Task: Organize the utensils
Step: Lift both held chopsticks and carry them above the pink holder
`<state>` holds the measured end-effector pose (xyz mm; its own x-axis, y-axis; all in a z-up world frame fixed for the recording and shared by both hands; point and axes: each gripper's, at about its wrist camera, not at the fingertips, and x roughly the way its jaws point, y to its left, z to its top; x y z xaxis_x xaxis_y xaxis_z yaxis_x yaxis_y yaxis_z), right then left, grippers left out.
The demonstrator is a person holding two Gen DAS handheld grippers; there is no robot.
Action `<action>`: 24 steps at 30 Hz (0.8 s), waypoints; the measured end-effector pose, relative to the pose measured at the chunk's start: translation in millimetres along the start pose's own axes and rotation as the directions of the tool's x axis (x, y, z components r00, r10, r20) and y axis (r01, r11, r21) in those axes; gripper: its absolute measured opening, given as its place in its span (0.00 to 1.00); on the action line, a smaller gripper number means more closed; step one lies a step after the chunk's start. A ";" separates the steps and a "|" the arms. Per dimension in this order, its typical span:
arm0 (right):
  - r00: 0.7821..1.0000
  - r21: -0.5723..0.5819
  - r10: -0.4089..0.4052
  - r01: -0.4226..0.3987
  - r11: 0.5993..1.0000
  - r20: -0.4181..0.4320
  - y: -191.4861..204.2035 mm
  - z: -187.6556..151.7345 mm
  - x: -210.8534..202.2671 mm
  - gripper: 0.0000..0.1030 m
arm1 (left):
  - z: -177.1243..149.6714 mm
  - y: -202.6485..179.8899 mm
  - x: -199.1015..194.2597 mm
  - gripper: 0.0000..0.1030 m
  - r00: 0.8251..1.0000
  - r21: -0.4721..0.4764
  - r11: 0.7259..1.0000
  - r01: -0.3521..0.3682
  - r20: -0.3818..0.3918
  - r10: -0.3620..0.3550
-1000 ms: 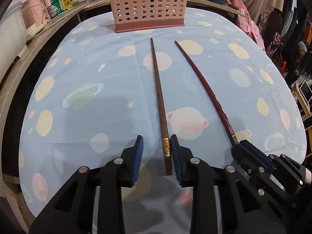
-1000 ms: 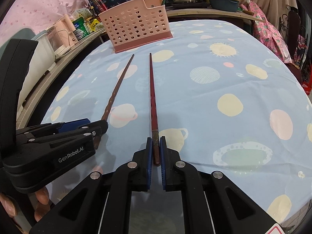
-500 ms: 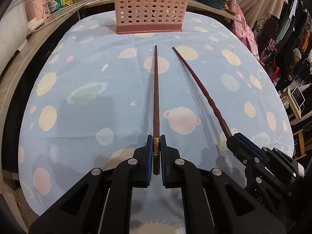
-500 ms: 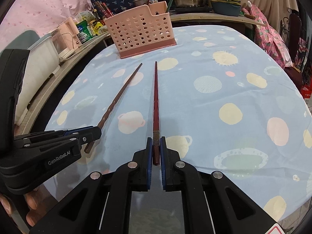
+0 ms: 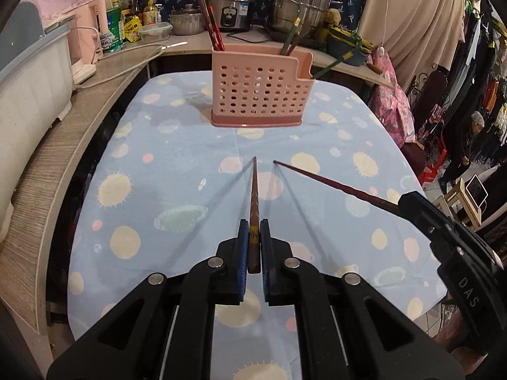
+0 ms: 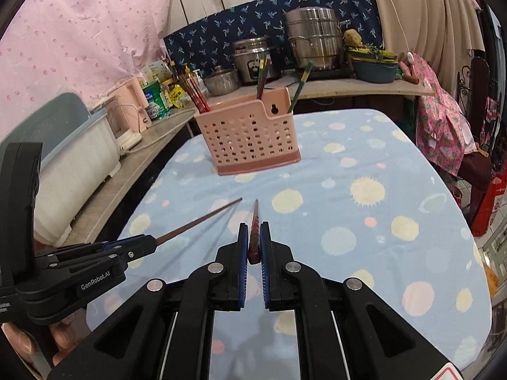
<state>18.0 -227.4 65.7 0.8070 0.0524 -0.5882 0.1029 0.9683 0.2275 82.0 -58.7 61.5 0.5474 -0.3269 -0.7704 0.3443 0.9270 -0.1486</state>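
My left gripper (image 5: pixel 253 237) is shut on the thick end of a brown chopstick (image 5: pixel 253 186), which hangs in the air above the blue planet-print tablecloth (image 5: pixel 177 158) and points at the pink perforated utensil basket (image 5: pixel 259 95). My right gripper (image 6: pixel 254 242) is shut on a dark red chopstick (image 6: pixel 255 217), also off the table. Each view shows the other gripper: the right gripper (image 5: pixel 412 204) with its red chopstick (image 5: pixel 332 183), and the left gripper (image 6: pixel 149 242) with its brown chopstick (image 6: pixel 199 221). The basket (image 6: pixel 250 139) holds several chopsticks upright.
A curved counter (image 5: pixel 63 145) runs along the left and back with a white box (image 5: pixel 28 88), bottles, a rice cooker (image 6: pixel 253 60) and steel pots (image 6: pixel 313 41). Clothes racks and a person (image 5: pixel 469 145) stand off the table's right edge.
The left gripper's jaws closed onto the brown chopstick. Both grippers then rose, lifting both chopsticks off the cloth, and tilted up so the basket and counter come into view.
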 end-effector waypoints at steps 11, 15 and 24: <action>0.992 0.022 0.050 -0.053 0.998 0.112 5.3 78.7 -1.5 0.07 | 72.0 18.2 -26.3 0.07 0.992 -0.024 1.000 -0.003 0.128 0.006; 0.989 0.021 0.073 -0.077 0.997 0.129 12.7 101.7 3.9 0.07 | 100.8 24.1 -30.4 0.07 0.987 -0.031 1.000 0.000 0.160 0.005; 0.978 0.034 0.114 -0.122 0.992 0.173 17.8 155.9 19.2 0.07 | 163.5 33.0 -46.2 0.07 0.971 -0.056 0.998 0.029 0.240 -0.015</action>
<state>125.9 -247.2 179.4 0.9020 0.1193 -0.4150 0.0237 0.9459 0.3235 192.8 -43.1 193.5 0.7093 -0.3749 -0.5969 0.3166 0.9260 -0.2055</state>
